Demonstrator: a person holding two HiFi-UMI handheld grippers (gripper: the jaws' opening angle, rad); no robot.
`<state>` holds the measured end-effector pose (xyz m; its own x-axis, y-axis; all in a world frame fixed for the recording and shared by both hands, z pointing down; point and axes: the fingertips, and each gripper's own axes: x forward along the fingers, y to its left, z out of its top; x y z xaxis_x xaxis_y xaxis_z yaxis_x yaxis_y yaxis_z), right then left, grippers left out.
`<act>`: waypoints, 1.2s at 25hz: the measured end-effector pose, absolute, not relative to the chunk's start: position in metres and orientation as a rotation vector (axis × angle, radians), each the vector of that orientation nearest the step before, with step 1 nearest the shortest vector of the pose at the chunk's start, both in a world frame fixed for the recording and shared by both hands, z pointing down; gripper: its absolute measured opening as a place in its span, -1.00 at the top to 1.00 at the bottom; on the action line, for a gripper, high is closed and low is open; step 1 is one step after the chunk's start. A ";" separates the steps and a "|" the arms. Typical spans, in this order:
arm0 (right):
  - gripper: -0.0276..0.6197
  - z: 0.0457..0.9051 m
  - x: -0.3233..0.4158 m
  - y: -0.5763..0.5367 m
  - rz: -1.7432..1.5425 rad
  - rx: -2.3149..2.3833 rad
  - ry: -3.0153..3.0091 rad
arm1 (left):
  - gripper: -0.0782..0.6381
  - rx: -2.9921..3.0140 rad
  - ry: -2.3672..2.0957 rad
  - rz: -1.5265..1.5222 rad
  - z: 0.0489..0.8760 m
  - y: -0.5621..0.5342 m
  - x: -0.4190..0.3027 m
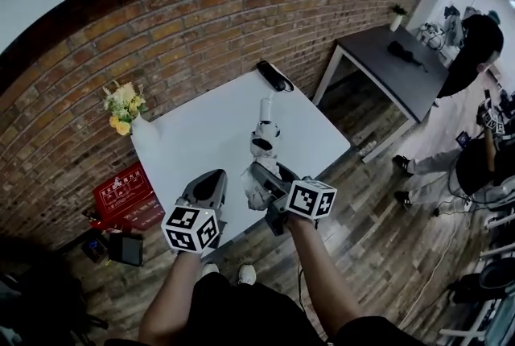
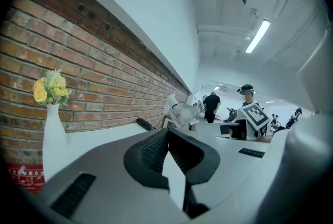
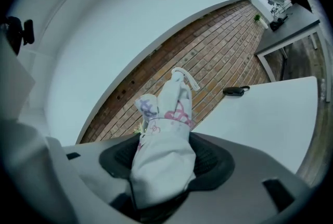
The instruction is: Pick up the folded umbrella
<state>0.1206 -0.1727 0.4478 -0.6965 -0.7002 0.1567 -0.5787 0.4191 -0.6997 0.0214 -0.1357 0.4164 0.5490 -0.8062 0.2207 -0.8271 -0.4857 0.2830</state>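
The folded umbrella (image 1: 262,145), white with pink and purple print, hangs in the air over the near part of the white table (image 1: 201,135). My right gripper (image 1: 262,182) is shut on its lower end. In the right gripper view the umbrella (image 3: 169,108) rises from between the black pads, and my right gripper (image 3: 164,152) presses it from both sides. My left gripper (image 1: 211,180) hovers to the left of it, apart from the umbrella. Its tips (image 2: 166,132) meet with nothing between them. From the left gripper view the umbrella (image 2: 182,112) shows ahead and to the right.
A white vase with yellow flowers (image 1: 122,107) stands at the table's far left corner, by the brick wall. A black handset (image 1: 275,76) lies at the far edge. A dark table (image 1: 402,71) and a person (image 1: 475,55) are to the right, a red crate (image 1: 121,195) on the floor.
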 end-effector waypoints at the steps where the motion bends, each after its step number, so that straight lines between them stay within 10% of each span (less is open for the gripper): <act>1: 0.08 0.442 0.121 -0.168 -1.131 -1.127 2.501 | 0.74 2.444 -1.335 0.078 0.412 -0.133 0.020; 30: 0.08 0.349 0.129 -0.059 -0.758 -1.167 2.404 | 0.74 2.528 -1.284 0.043 0.382 -0.076 -0.095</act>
<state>0.1291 -0.0589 0.3486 -0.5932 -0.8004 -0.0862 -0.6062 0.5145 -0.6065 -0.0949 -0.0763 0.3819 0.5991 -0.7839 0.1629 -0.7931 -0.5531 0.2550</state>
